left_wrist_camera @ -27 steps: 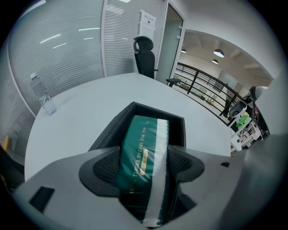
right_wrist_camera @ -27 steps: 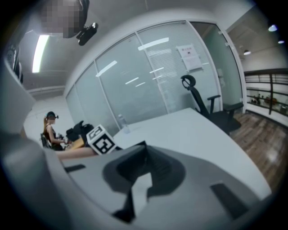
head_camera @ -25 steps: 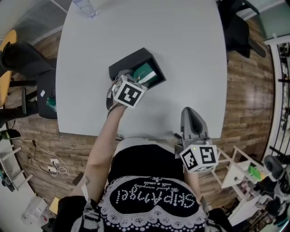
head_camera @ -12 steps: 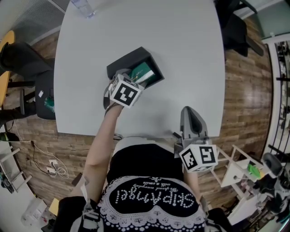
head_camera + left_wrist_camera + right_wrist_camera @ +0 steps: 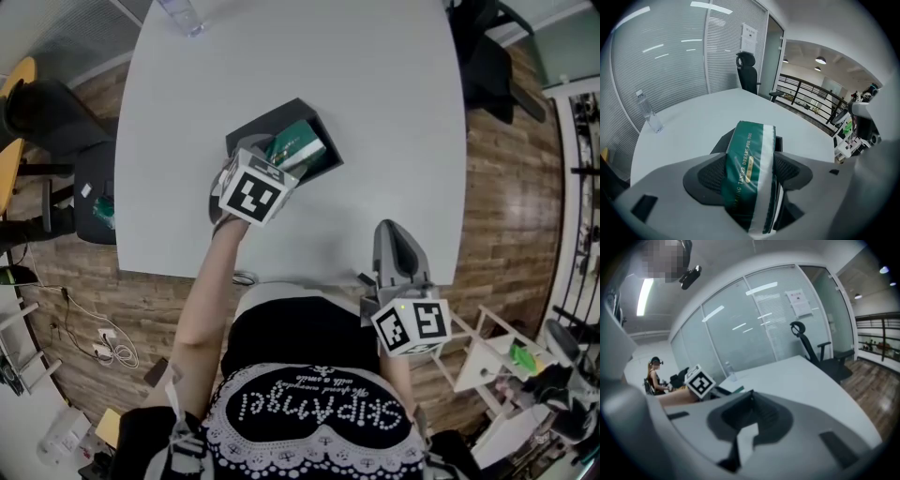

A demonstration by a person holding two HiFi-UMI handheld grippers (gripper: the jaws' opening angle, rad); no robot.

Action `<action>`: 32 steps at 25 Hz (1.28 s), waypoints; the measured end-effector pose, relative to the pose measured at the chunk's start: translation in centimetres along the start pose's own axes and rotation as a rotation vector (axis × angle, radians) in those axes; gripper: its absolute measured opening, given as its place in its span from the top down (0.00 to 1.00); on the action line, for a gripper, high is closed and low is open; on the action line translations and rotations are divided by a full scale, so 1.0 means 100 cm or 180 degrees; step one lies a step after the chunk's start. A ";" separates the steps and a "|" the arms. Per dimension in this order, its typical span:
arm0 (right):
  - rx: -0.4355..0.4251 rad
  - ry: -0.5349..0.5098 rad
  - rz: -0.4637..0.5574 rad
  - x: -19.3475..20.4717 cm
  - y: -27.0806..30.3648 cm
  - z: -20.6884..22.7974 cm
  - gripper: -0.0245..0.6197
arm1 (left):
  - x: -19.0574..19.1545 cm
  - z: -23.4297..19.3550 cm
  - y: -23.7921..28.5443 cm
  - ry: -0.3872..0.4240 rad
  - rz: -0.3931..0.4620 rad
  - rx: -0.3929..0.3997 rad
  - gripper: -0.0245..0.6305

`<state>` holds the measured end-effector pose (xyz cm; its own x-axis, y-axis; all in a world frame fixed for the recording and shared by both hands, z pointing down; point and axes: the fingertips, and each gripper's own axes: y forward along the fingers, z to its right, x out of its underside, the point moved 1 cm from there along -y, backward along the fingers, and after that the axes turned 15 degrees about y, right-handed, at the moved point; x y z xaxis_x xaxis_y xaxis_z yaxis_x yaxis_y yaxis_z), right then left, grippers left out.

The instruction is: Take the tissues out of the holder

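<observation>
Left gripper view: left gripper (image 5: 750,174) fingers (image 5: 710,176) clamped on the green tissue pack (image 5: 749,145).
Tissue pack: over the open black holder (image 5: 258,131) on the table (image 5: 375,112).
Right gripper (image 5: 749,401): fingers together, empty, at the table's near edge.

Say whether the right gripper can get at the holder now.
Probably yes: bare table lies between the shut, empty right gripper and the holder, though the left gripper grips the tissues at its opening.
</observation>
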<state>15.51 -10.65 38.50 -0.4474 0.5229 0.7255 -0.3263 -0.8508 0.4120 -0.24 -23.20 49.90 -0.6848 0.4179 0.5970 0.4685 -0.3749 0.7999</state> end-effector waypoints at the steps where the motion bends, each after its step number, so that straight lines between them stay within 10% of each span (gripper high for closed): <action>1: -0.0006 -0.0003 0.0006 0.000 -0.001 0.000 0.91 | -0.002 0.000 -0.004 0.0010 0.0023 -0.0013 0.45; 32: -0.0223 -0.0270 0.0245 -0.017 -0.026 -0.030 0.91 | -0.080 -0.027 -0.168 -0.0067 0.1700 -0.1274 0.45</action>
<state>14.65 -9.18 34.55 -0.4022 0.4474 0.7988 -0.3525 -0.8809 0.3159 -4.09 -22.47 31.52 -0.4034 0.1041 0.9091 0.4941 -0.8114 0.3122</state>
